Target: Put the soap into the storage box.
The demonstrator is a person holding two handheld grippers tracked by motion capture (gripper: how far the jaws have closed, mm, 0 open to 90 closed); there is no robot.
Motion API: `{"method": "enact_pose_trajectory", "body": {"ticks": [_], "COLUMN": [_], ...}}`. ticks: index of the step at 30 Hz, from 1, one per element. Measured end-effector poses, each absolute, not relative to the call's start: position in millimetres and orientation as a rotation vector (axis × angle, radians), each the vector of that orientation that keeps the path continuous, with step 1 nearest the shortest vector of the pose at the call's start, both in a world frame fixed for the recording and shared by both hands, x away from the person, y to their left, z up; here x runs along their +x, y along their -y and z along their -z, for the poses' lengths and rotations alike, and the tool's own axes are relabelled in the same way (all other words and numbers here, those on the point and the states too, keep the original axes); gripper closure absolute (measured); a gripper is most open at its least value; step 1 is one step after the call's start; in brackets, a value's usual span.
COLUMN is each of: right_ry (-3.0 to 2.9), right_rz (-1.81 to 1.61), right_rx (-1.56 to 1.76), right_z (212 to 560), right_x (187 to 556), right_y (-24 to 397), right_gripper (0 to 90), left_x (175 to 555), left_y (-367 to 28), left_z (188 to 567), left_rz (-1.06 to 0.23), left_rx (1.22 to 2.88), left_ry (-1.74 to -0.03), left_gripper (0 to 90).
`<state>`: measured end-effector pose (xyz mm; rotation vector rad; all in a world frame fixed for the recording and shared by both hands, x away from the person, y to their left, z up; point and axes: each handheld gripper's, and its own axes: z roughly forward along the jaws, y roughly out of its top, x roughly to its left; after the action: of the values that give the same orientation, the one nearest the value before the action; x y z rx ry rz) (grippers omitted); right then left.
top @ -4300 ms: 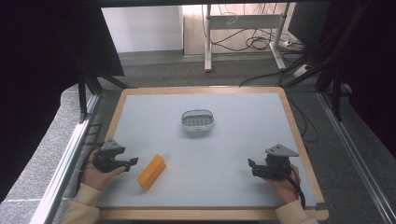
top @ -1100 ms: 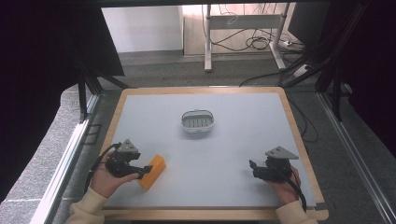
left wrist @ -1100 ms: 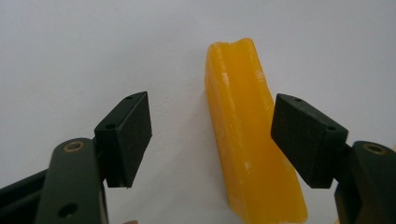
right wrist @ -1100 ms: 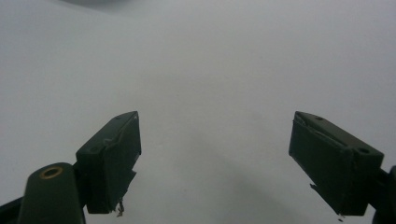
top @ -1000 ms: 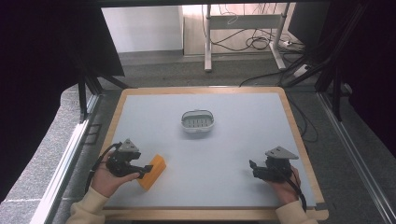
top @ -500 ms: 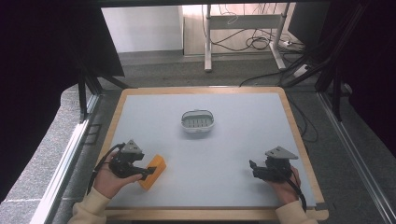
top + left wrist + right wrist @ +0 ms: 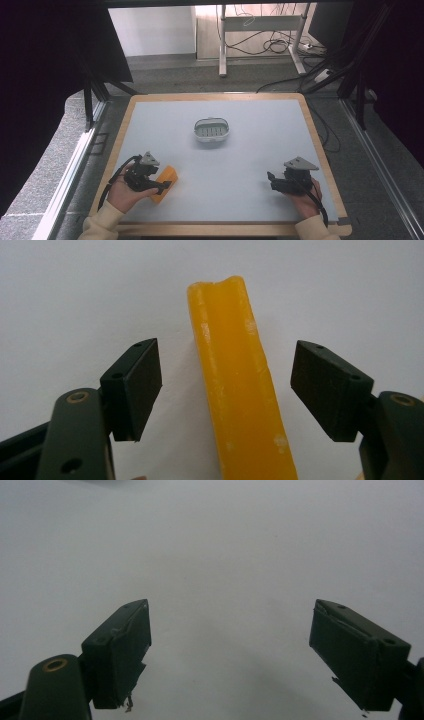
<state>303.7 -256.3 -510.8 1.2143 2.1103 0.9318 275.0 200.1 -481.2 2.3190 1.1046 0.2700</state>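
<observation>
An orange soap-like bar [image 7: 165,182] lies on the white table near its front left. My left gripper [image 7: 161,186] is open around the bar, one jaw on each side. In the left gripper view the orange bar [image 7: 240,385] runs up between the two pads, with a gap on both sides. A small grey oval dish [image 7: 212,130] with a slotted floor stands at the middle of the table. My right gripper [image 7: 271,181] rests open near the front right, and in the right gripper view the right gripper [image 7: 230,655] has bare table between its jaws.
The white table [image 7: 260,145] has a raised wooden rim all round. Black frame posts stand at both sides. Beyond the far edge are a desk frame and loose cables on the floor.
My left gripper has moved right, from beside the bar to straddling it with open jaws. The bar, the dish and my right gripper have stayed in place.
</observation>
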Motion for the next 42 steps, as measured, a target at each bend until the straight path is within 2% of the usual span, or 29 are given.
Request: {"method": "enact_pose_trajectory", "body": {"ticks": [10,18,20,25,42], "right_ry": [-2.111,-2.112,-2.115,-2.112,-2.099], "right_rz": [-0.931,-0.927,-0.924,-0.922,-0.943], "right_rx": [1.209,1.209,1.209,1.207,1.224], "right_z": [510.7,510.9,510.9,510.6,508.9], "right_x": [303.6,304.1,304.1,303.8,303.4], "right_y": [256.2,256.6,256.6,256.1,258.3], "right_gripper": [17.3,17.3,17.3,17.4,17.5], "left_x": [279.2,281.6,281.5,282.1,280.7], "left_y": [-190.8,-189.6,-188.1,-187.9,-192.4], "left_z": [494.2,499.5,500.9,502.1,493.8], "left_rz": [-0.264,-0.221,-0.196,-0.203,-0.193], "left_rx": [2.368,2.381,2.388,2.392,2.353], "left_ry": [-1.152,-1.176,-1.178,-1.195,-1.155], "left_gripper": [35.1,47.1,52.6,60.1,62.0]}}
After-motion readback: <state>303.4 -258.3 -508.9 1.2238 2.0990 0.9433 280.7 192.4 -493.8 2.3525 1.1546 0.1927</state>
